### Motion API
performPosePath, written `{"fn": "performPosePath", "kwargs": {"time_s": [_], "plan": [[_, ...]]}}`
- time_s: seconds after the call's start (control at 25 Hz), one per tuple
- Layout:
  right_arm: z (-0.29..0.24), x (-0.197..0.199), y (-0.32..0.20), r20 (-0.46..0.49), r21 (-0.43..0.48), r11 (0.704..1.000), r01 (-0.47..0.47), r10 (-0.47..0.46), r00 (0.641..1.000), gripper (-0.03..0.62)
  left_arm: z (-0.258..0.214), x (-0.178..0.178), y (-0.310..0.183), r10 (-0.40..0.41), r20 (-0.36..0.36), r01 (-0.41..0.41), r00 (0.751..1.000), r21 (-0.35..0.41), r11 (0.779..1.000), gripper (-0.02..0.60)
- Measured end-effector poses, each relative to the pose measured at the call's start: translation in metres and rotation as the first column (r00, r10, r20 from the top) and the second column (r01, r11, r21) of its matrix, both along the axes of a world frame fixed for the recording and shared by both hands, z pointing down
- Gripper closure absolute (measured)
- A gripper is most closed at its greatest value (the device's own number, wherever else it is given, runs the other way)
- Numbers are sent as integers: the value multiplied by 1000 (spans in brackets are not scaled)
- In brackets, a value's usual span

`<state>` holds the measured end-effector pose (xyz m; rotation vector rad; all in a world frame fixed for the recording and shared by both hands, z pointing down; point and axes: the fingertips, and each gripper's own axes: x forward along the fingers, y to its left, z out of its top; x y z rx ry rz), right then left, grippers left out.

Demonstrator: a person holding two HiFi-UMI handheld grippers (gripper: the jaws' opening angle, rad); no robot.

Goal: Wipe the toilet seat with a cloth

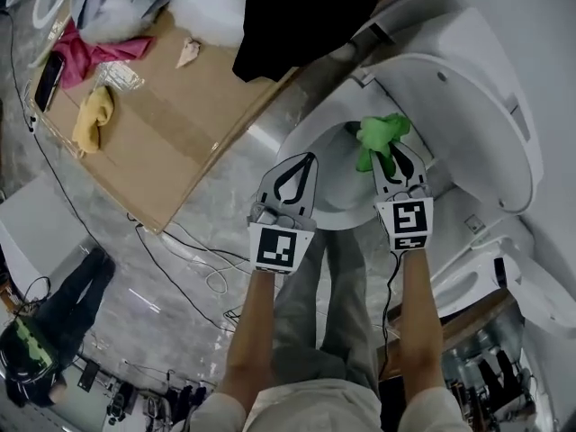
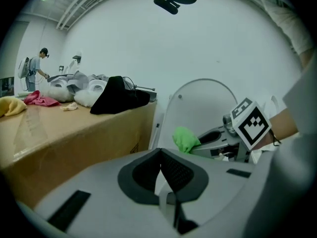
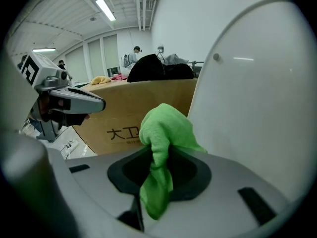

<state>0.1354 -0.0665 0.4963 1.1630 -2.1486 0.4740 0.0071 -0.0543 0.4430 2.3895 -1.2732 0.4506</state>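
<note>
My right gripper [image 1: 396,151] has its jaws clamped on the green cloth [image 1: 379,133], over the far right of the toilet seat [image 1: 302,139]. My left gripper [image 1: 310,157] hangs just left, jaws together and empty.

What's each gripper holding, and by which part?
Right gripper is shut on the green cloth, pinched around its middle; a bunch sticks out beyond the jaws, a tail hangs back. Left gripper: jaws together, nothing between them.

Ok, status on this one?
Left gripper shut, empty. Right gripper shut on green cloth, over the toilet seat. Lid up, nothing in the way.
</note>
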Motion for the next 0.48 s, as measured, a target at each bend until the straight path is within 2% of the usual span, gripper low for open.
{"fn": "performPosePath", "kwargs": {"time_s": [0.24,0.48], "plan": [[59,-10,-6,-31,-72,993,96,-98,995,497,43,-4,-4,-51,-3,50,999,-69,996,569],[98,-13,-22,-59,-100,984,150,-156,986,497,76,-1,6,-89,-17,86,996,-123,989,569]]}}
